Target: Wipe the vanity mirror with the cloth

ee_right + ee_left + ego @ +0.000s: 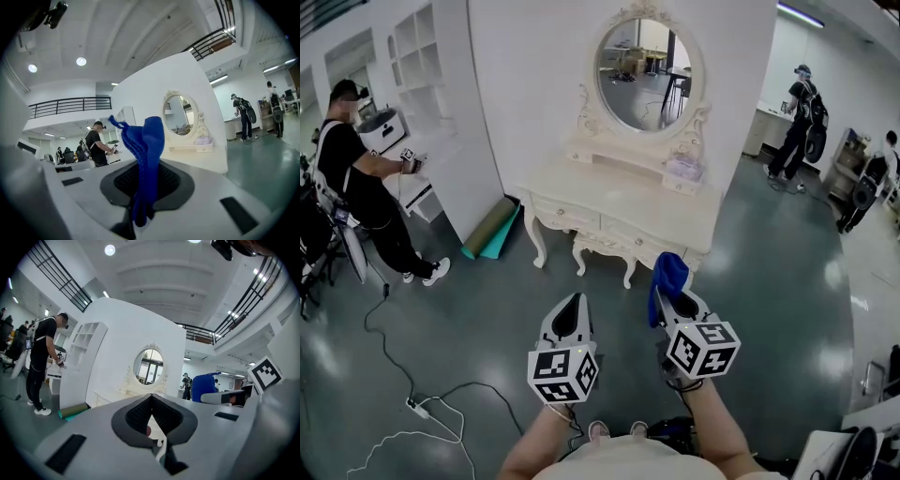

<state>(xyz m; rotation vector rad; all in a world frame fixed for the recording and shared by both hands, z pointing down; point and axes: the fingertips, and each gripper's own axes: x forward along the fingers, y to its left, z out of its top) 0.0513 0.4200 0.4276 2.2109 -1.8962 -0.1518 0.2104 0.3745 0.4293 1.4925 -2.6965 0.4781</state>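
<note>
An oval vanity mirror [643, 74] in a cream carved frame stands on a cream dressing table [619, 202] against a white wall panel, some way ahead of me. The mirror [149, 366] shows small in the left gripper view, and the mirror [181, 115] also shows in the right gripper view. My right gripper [673, 292] is shut on a blue cloth [668, 277] that sticks up from its jaws; the cloth [143, 154] fills the middle of the right gripper view. My left gripper [569, 312] is shut with nothing in it, held level beside the right one.
A rolled green mat [490, 228] leans at the wall's foot left of the table. A person in black [358, 183] stands at a white shelf unit at far left. Cables and a power strip [419, 408] lie on the grey floor. Other people [797, 122] stand at back right.
</note>
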